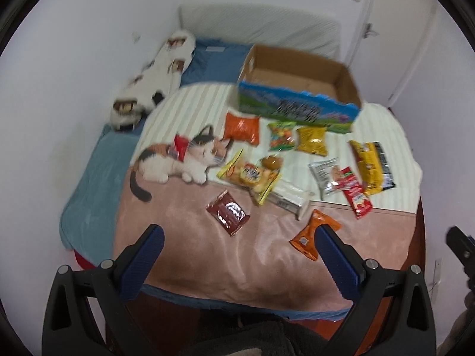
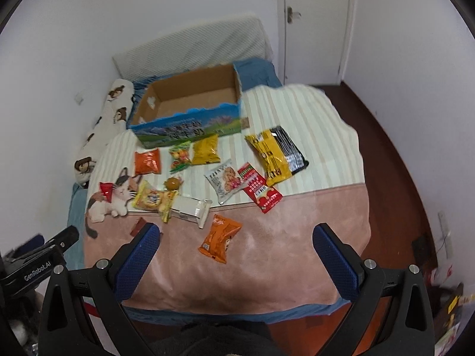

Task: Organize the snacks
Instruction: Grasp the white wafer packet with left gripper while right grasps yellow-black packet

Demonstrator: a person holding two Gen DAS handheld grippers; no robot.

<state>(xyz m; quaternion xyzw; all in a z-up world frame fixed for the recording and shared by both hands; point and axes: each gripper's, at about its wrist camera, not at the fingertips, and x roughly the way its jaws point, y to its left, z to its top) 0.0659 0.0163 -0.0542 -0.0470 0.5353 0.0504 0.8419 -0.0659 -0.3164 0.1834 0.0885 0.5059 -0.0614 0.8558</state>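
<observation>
Snack packets lie scattered on the blanket (image 2: 267, 237), all ahead of both claws, none held. Nearest, just beyond the right gripper (image 2: 236, 233) and between its fingers in view: orange packet (image 2: 220, 238). In the left wrist view this same orange packet (image 1: 311, 234) sits just beside the right-hand finger of the left gripper (image 1: 239, 234). Brown packet (image 1: 228, 212) lies just ahead of the left gripper, slightly left of centre.

Farther out: white wrapped bar (image 2: 191, 207), yellow cracker bag (image 2: 153, 200), silver cookie packet (image 2: 224, 181), red packet (image 2: 260, 192), large yellow-black bag (image 2: 276, 155).

Farthest row, just in front of the box: small orange bag (image 2: 147, 162), green candy bag (image 2: 180, 155), small yellow bag (image 2: 205, 149).

Cardboard box (image 2: 190, 89) stands open-topped beyond all packets; interior shows bare cardboard.

Both claws: fingers spread wide, gripping nothing, above the near blanket edge.

A cat picture (image 1: 181, 160) is printed on the blanket, ahead-left.
</observation>
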